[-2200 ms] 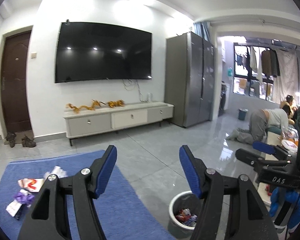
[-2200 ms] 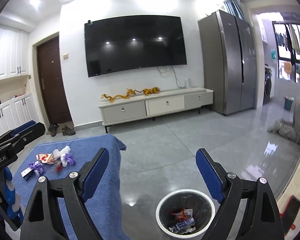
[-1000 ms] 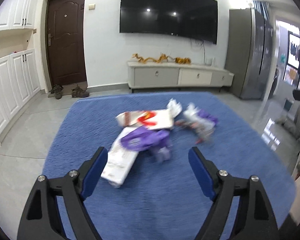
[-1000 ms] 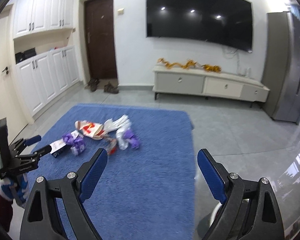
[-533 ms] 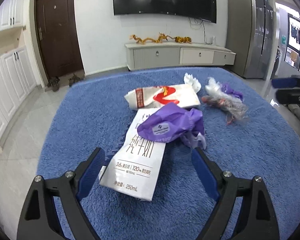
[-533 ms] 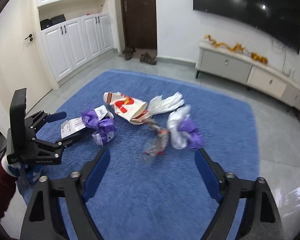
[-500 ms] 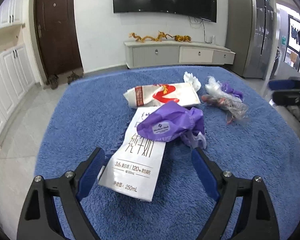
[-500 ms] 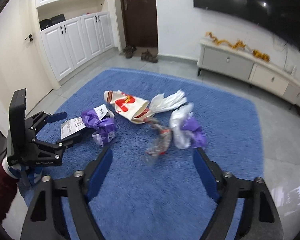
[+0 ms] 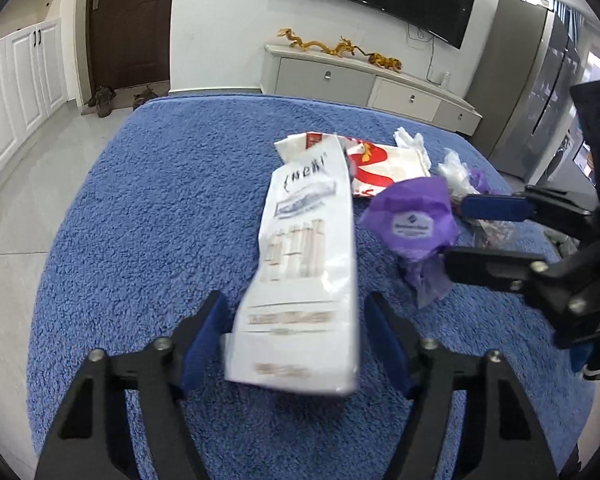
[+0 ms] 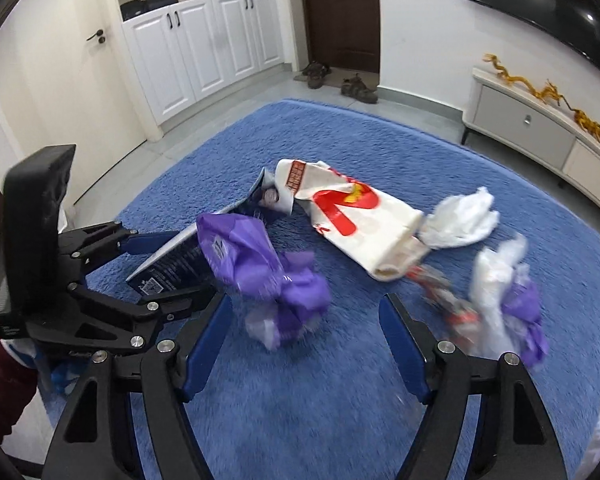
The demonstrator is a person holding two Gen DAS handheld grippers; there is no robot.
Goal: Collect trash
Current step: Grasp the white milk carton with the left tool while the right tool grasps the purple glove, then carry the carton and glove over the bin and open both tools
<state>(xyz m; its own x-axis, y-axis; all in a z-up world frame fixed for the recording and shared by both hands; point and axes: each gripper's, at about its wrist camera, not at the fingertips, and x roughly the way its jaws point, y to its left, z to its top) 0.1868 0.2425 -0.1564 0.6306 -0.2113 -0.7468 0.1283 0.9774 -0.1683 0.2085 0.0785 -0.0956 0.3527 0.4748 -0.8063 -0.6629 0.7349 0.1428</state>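
A flattened white milk carton (image 9: 308, 264) lies on the blue rug (image 9: 160, 216), its near end between the fingers of my left gripper (image 9: 296, 344), which stands open around it. In the right wrist view the carton (image 10: 188, 256) looks tilted, one end lifted off the rug. A crumpled purple bag (image 10: 268, 276) lies just ahead of my open right gripper (image 10: 304, 348); it also shows in the left wrist view (image 9: 416, 224). A white and red paper bag (image 10: 352, 216), a white tissue (image 10: 460, 220) and a clear and purple wrapper bundle (image 10: 504, 304) lie beyond.
The rug (image 10: 380, 140) lies on grey tiles. White cabinets (image 10: 204, 48) and a brown door (image 10: 340, 12) with shoes (image 10: 340, 80) stand at the back left. A TV console (image 9: 364, 84) and a grey fridge (image 9: 528, 88) stand along the far wall.
My left gripper has moved in and narrowed around the carton's near end, and the carton has come out from under the purple bag. My right gripper has dropped closer to the purple bag.
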